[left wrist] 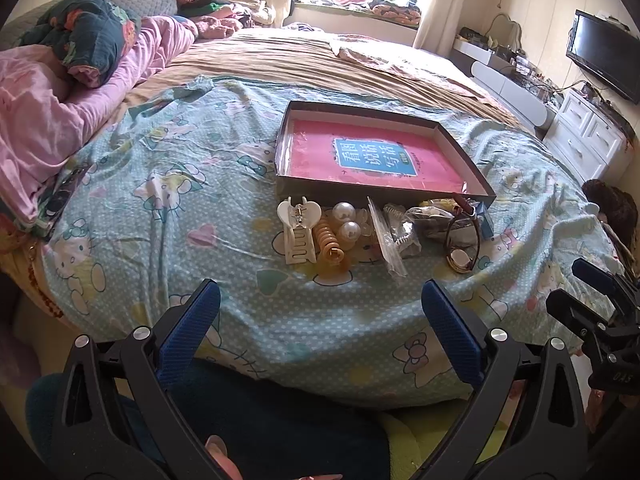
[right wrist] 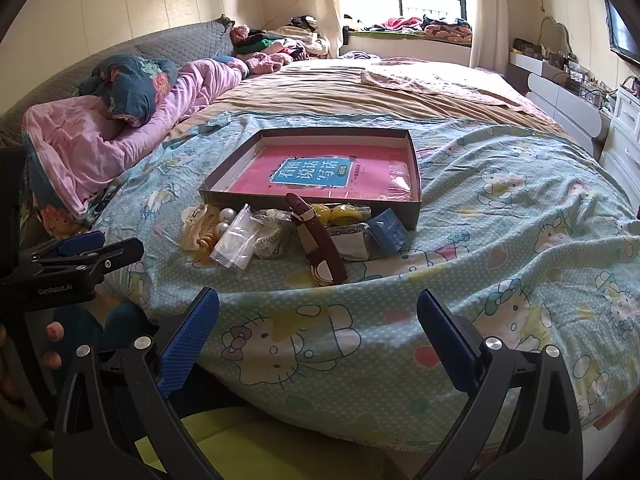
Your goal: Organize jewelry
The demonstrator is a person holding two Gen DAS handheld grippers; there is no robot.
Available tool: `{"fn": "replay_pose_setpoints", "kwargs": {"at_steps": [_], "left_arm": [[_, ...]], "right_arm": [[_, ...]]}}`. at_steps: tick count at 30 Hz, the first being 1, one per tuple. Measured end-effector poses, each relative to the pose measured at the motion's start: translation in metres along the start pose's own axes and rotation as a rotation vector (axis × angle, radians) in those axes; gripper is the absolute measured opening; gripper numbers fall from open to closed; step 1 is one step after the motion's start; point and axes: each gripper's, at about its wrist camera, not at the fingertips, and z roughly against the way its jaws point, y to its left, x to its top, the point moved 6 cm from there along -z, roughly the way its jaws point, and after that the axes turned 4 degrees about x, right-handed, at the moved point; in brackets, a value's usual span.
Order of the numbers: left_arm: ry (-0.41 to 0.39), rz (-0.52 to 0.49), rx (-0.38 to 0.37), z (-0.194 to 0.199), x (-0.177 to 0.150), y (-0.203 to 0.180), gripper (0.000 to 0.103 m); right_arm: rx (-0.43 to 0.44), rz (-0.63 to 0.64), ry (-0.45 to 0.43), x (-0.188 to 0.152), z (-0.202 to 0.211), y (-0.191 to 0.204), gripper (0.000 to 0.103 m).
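Left wrist view: both tongs, left and right, hover wide apart before the jewelry.

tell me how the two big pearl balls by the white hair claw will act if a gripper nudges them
The two glossy round pearl balls look smooth, so they would probably slip between the jaws. Being spheres, they may roll, though the soft cartoon-cat bedsheet and the neighbouring white hair claw should limit that.

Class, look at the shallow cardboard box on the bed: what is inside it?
Inside the box lies one pink book with a blue title panel, flat and covering most of the floor. No jewelry is in it yet. Whatever is beneath the book is hidden.
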Motion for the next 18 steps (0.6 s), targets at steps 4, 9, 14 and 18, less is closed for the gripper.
{"fn": "replay_pose_setpoints", "kwargs": {"at_steps": [4,9,14,18], "left_arm": [[0.001,-0.002,0.001,0.0001,-0.0001,-0.0004,0.094],[-0.002,-0.001,0.000,0.0006,0.0001,-0.0005,0.094],[-0.002,0.000,-0.001,0.0011,0.0003,-0.0010,0.094],[0.000,-0.001,-0.003,0.0011,0.0000,-0.0014,0.094]], "right_arm": [[0.001,0.000,-0.002,0.0005,0.0009,0.0007,0.099],[0.001,0.002,-0.006,0.0005,0.0017,0.0015,0.099],[0.000,0.003,-0.005,0.0004,0.0014,0.0018,0.099],[-0.004,0.003,-0.009,0.0007,0.0016,0.0015,0.099]]}}
